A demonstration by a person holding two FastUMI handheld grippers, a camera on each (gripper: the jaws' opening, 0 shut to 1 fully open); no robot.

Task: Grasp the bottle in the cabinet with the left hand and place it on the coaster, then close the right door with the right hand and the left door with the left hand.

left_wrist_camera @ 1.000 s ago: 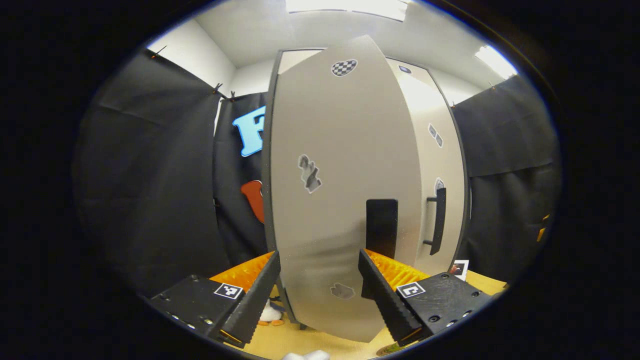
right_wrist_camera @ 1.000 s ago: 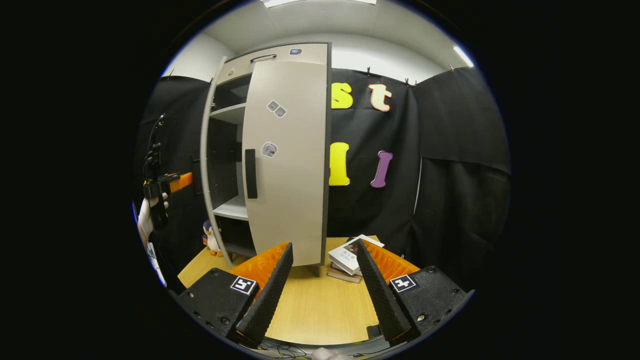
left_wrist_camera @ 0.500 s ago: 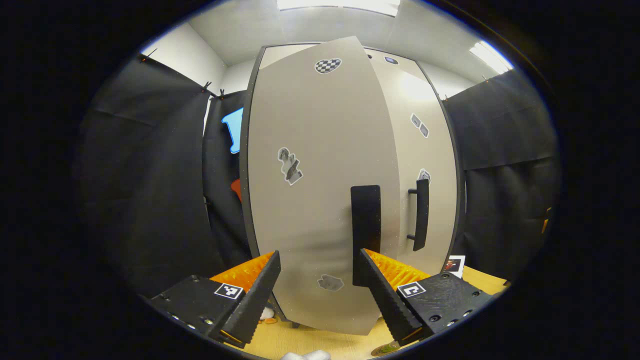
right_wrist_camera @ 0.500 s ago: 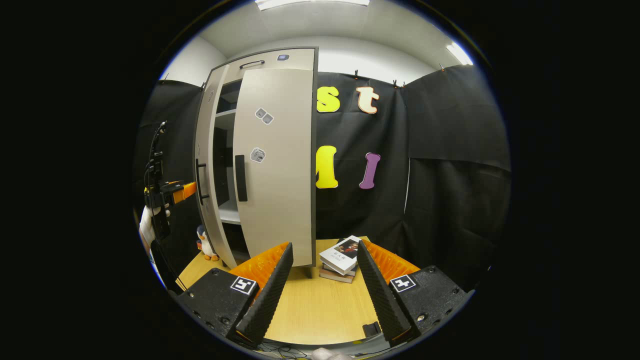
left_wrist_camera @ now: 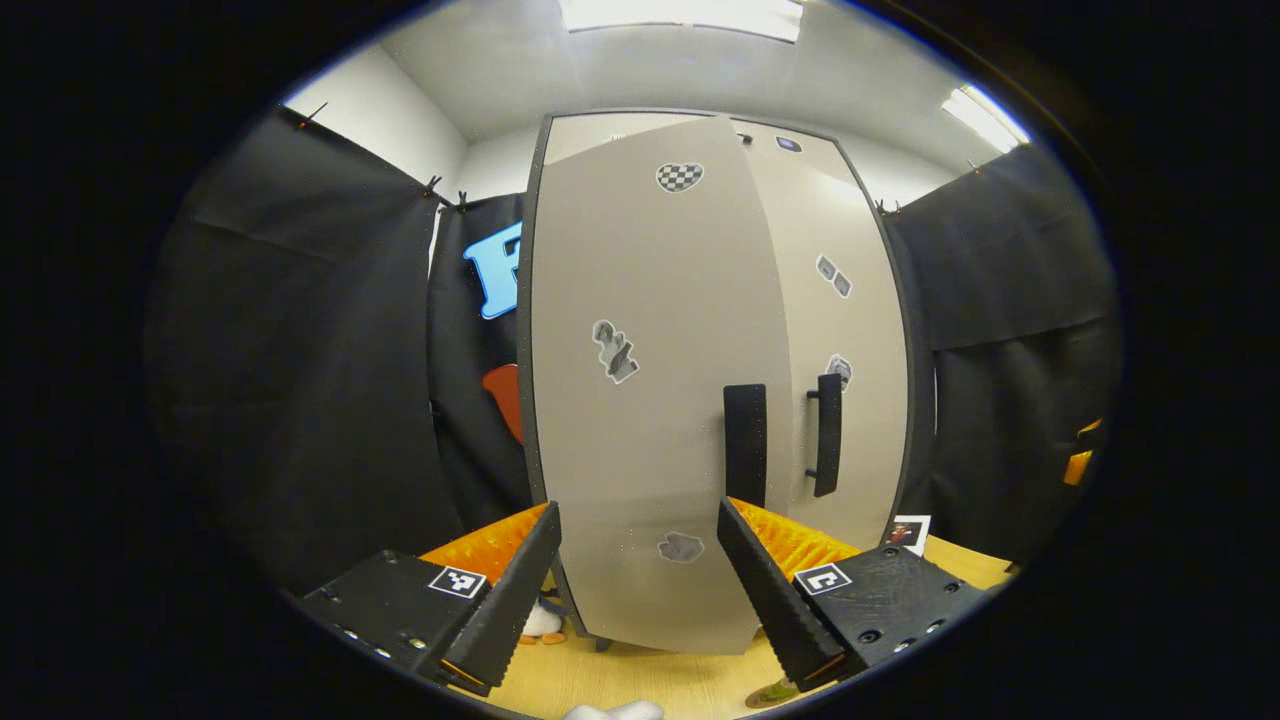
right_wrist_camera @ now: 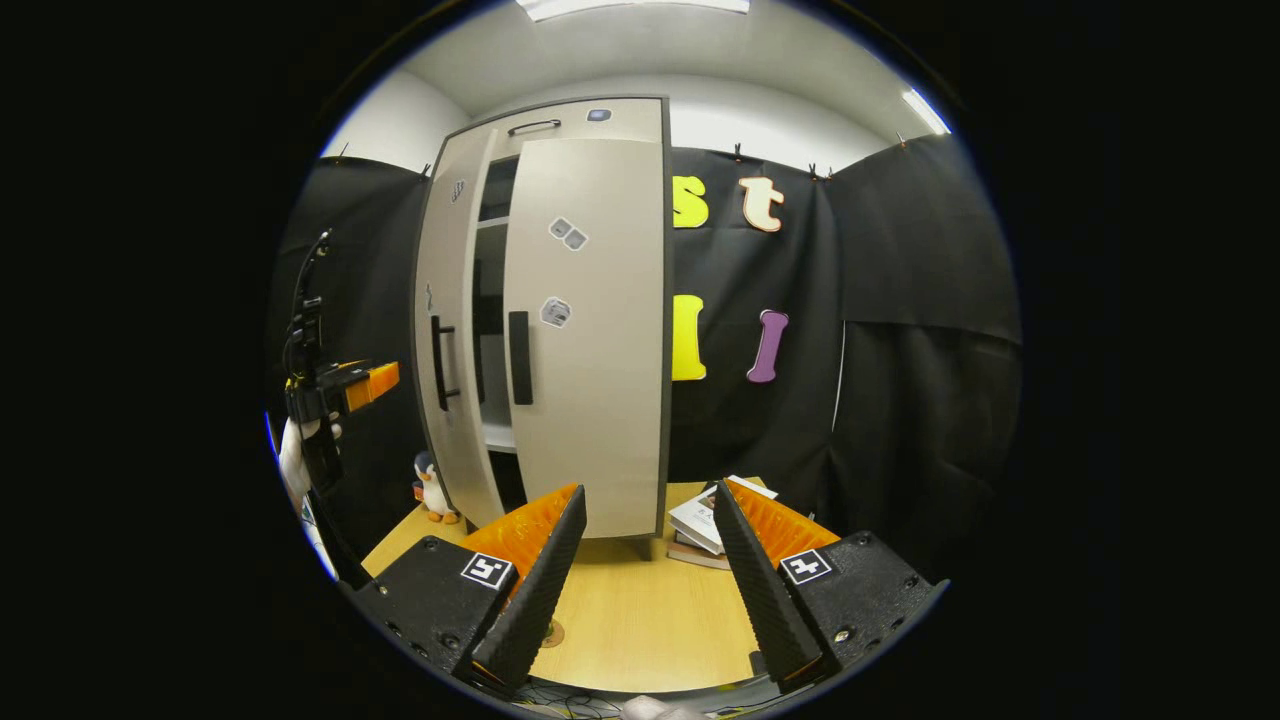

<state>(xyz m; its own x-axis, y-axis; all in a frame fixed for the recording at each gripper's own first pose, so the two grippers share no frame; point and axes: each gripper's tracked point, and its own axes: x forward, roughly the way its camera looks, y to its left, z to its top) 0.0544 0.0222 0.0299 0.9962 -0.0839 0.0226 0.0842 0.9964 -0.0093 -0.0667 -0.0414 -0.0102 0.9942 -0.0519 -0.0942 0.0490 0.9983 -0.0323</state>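
Left gripper and right gripper: black housings with screws, square black-and-white markers, ridged orange inner panels; white-gloved hand gripping a handle.

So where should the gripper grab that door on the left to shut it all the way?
Probably the left door's handle, a dark upright bar standing off the left door near its free edge. Come from the front with the left gripper, fingers either side of the bar. The door hangs slightly ajar, so a push there should close it.

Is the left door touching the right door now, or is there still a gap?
Apart. In the right gripper view a dark gap with a shelf edge shows between the left door and the right door; the left door stands ajar.
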